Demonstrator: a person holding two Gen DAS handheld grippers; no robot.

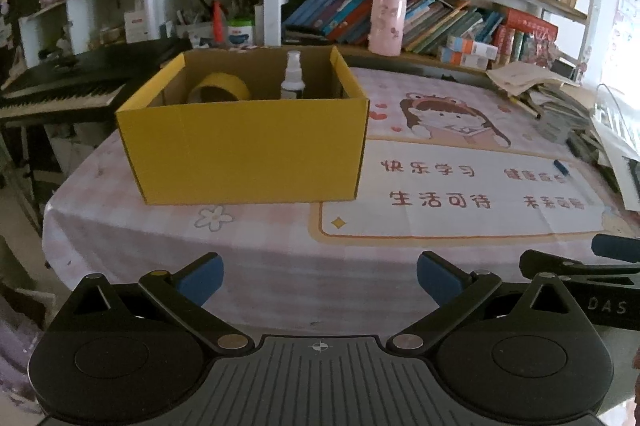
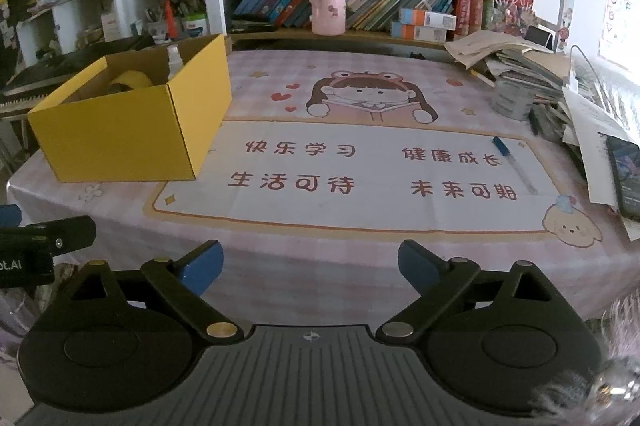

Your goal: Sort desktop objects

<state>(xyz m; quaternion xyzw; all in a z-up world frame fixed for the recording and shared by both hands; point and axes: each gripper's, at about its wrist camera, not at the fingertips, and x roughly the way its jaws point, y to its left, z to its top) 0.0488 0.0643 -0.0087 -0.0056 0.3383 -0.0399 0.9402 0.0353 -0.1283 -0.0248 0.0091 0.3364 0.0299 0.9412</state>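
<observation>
One loose item is being left on the pink checked tablecloth [image 2: 320,266]: a slim clear-barrelled pen with a blue cap [image 2: 514,164]. It is lying well ahead and to the right of the right gripper [image 2: 310,268], apart from its fingertips, with its long axis running diagonally, the blue cap at the far left end and the clear tip toward the near right. In the left wrist view only its capped end [image 1: 561,168] is being seen, far off to the right of the left gripper [image 1: 320,280]. The right hand is therefore being judged the nearer one for the pick-up.

Both grippers are being held wide apart at the blue pads, with nothing between them.

The open yellow cardboard box [image 1: 248,150] is being kept at the left of the table, straight ahead of the left gripper; a roll of yellow tape [image 1: 220,88] and a small clear spray bottle [image 1: 292,78] are already standing inside it.

On the cloth, red Chinese lettering [image 2: 380,168] is being read: 快乐学习, 健康成长, 生活可待, 未来可期. "DAS" is being shown on the right gripper's body in the left view.
</observation>
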